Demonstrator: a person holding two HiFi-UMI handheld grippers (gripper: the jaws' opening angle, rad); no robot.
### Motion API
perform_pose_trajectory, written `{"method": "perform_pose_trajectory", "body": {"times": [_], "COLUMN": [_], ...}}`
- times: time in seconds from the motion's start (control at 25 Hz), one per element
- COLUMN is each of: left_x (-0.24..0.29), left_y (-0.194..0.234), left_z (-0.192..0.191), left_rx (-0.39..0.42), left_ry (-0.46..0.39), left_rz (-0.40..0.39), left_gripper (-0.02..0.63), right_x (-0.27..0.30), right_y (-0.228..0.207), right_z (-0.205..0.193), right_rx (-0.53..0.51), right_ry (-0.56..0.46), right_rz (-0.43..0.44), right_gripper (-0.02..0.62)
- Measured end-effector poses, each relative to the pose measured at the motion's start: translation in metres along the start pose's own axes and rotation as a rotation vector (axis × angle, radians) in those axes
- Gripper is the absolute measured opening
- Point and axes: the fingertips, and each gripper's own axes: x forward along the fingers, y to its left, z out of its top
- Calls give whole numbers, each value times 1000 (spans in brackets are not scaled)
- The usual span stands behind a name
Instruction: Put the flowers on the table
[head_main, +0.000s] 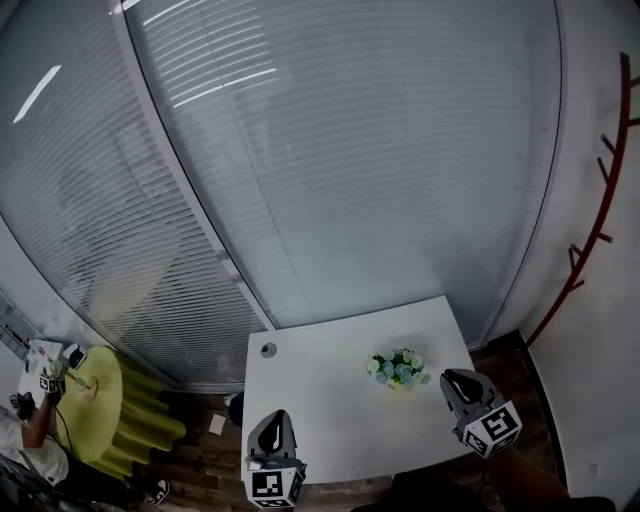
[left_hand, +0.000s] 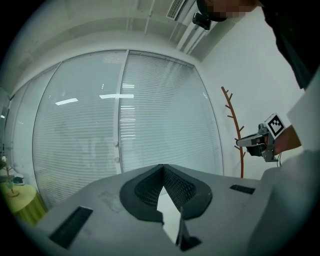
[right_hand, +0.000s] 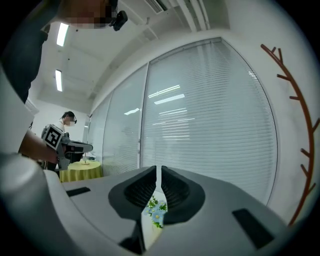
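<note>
On the table (head_main: 330, 400), flowers (head_main: 396, 368) beside the right gripper (head_main: 449, 379), outside its jaws

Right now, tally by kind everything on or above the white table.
Flower bunch: 1
Small round grey disc: 1
Grippers, the left gripper and the right gripper: 2
Total: 4
</note>
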Motion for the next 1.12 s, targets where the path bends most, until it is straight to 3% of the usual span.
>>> {"method": "perform_pose_trajectory", "body": {"times": [0.12,0.44,1.12], "left_x": [-7,-11,-3], "left_y": [5,5,12], "left_z": [-9,-10,-8], "left_rx": [-10,-32,15], "left_ry": [28,67,38], "left_rz": [24,37,70], "left_gripper": [5,5,5], "right_x": [-5,-3,-4], "right_y": [5,2,-3], "right_z": [2,3,-12], "right_rx": [18,14,-1], "right_ry": [12,2,33], "right_rz": [21,21,43], "right_gripper": [15,15,15]}}
